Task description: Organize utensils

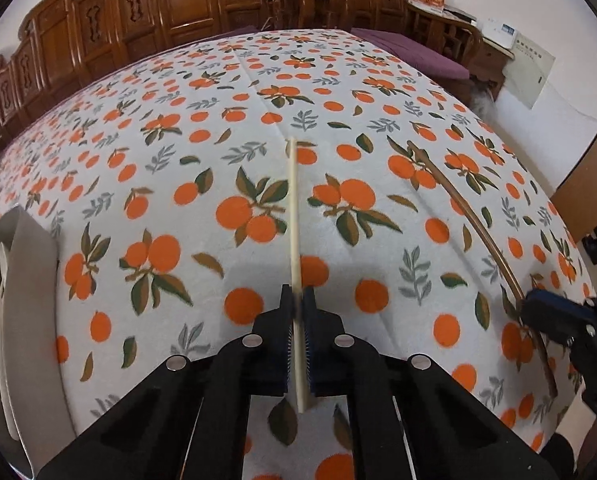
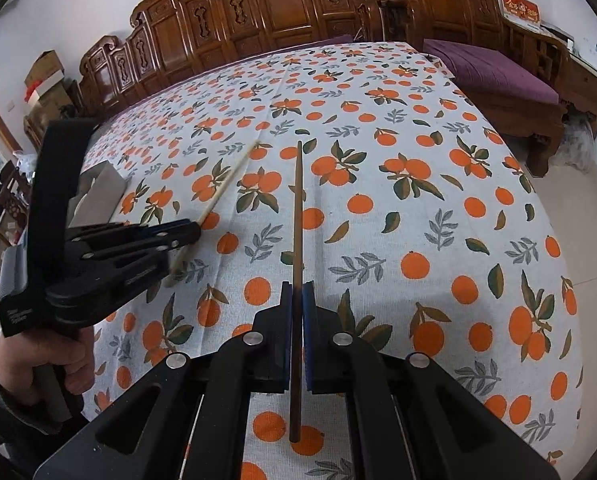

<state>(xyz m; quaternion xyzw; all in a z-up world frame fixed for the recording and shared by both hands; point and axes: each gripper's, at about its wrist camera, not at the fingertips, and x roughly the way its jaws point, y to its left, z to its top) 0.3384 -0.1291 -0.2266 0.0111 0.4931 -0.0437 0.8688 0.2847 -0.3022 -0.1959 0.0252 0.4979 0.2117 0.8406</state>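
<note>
My left gripper is shut on a pale wooden chopstick that points forward over the orange-print tablecloth. My right gripper is shut on a dark brown chopstick, also pointing forward above the cloth. In the left wrist view the brown chopstick and the right gripper show at the right. In the right wrist view the left gripper with the pale chopstick shows at the left. A grey organizer tray at the far left holds a pale wooden fork.
The tray also shows in the right wrist view, behind the left gripper. Carved wooden benches with a purple cushion stand beyond the table's far edge. The table's right edge drops to a light floor.
</note>
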